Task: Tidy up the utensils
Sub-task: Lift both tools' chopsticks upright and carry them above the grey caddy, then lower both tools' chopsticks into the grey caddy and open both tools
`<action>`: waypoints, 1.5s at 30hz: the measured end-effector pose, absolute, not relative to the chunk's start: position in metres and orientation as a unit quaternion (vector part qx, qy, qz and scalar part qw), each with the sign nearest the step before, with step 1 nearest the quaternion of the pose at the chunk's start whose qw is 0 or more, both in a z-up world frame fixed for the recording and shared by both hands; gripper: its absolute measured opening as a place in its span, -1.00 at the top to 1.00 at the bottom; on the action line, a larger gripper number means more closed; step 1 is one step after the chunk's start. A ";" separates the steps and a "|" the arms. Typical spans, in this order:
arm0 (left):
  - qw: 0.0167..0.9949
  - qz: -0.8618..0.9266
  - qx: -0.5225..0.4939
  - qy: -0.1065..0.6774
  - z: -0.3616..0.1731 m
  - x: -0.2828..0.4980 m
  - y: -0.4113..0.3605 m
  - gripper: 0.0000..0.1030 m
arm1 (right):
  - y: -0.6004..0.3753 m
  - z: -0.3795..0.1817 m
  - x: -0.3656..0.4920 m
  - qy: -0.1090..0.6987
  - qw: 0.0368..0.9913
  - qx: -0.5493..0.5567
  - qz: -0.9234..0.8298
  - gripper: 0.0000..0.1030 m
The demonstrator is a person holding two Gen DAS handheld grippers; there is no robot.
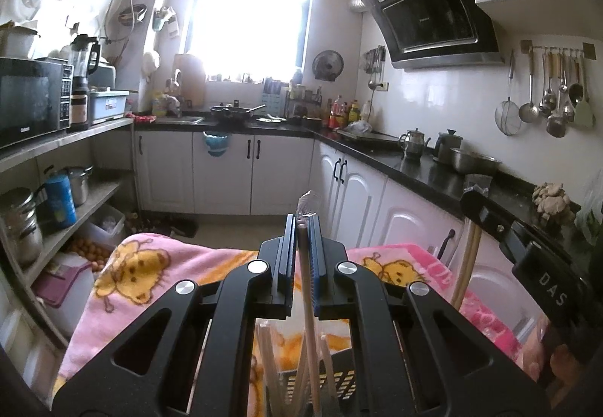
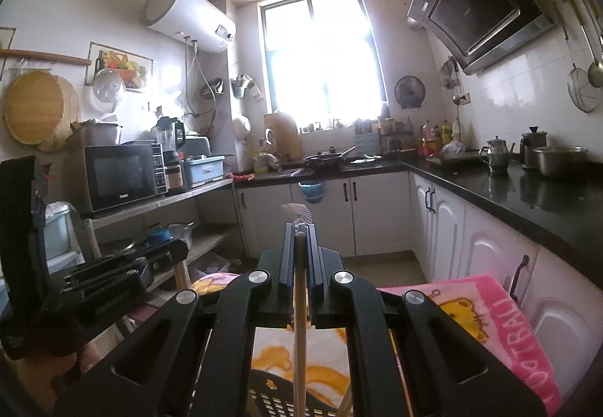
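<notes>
The left gripper (image 1: 302,224) pinches a chopstick (image 1: 308,288) above the black slotted basket (image 1: 339,379) on the pink blanket (image 2: 501,319) lettered "FOOTBALL", while the right gripper (image 2: 300,230), marked "DAS", pinches another chopstick (image 2: 299,322).

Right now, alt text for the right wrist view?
The right tongs are shut on a wooden chopstick above a black slotted basket on a pink cartoon blanket. The left tongs' body sits at left; kitchen behind.

A home kitchen: range hood (image 1: 437,17), microwave (image 1: 32,98), black countertop (image 1: 426,168) and hanging ladles (image 1: 546,96).
</notes>
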State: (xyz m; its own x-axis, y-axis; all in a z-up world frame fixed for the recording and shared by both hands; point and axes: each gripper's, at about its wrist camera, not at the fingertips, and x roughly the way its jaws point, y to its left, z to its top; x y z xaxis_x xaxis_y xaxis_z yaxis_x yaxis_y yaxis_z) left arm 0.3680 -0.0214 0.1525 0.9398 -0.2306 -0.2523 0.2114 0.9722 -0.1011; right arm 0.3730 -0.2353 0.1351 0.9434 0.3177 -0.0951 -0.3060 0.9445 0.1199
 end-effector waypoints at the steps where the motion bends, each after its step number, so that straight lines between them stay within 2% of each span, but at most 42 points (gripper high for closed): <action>1: 0.984 -0.113 -0.037 0.133 0.152 0.369 -0.021 0.96 | -0.235 0.132 0.374 0.055 0.985 0.050 0.156 0.89; 18: 0.977 -0.116 -0.043 0.173 0.102 0.384 -0.014 0.96 | -0.235 0.086 0.384 0.057 0.989 0.053 0.129 0.89; 35: 0.972 -0.120 -0.041 0.197 0.074 0.383 -0.015 0.94 | -0.237 0.051 0.374 0.096 0.986 0.048 0.127 0.88; 37: 0.971 -0.118 -0.037 0.204 0.075 0.381 -0.015 0.89 | -0.238 0.048 0.371 0.107 0.985 0.048 0.129 0.88; 41: 0.966 -0.118 -0.037 0.226 0.073 0.376 -0.014 0.57 | -0.240 0.046 0.364 0.123 0.983 0.041 0.130 0.88; 42: 0.965 -0.119 -0.036 0.231 0.072 0.374 -0.014 0.56 | -0.240 0.046 0.362 0.130 0.982 0.040 0.134 0.87; 45: 0.962 -0.120 -0.029 0.243 0.071 0.367 -0.013 0.43 | -0.240 0.046 0.355 0.139 0.980 0.035 0.140 0.75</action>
State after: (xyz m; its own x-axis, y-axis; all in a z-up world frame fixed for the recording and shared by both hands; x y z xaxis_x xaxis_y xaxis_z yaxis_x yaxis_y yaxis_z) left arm 0.3674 -0.0127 0.0708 0.8535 -0.2443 -0.4603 0.2164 0.9697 -0.1133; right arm 0.3548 -0.2402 0.0465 0.9221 0.2835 -0.2634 -0.2639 0.9585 0.1075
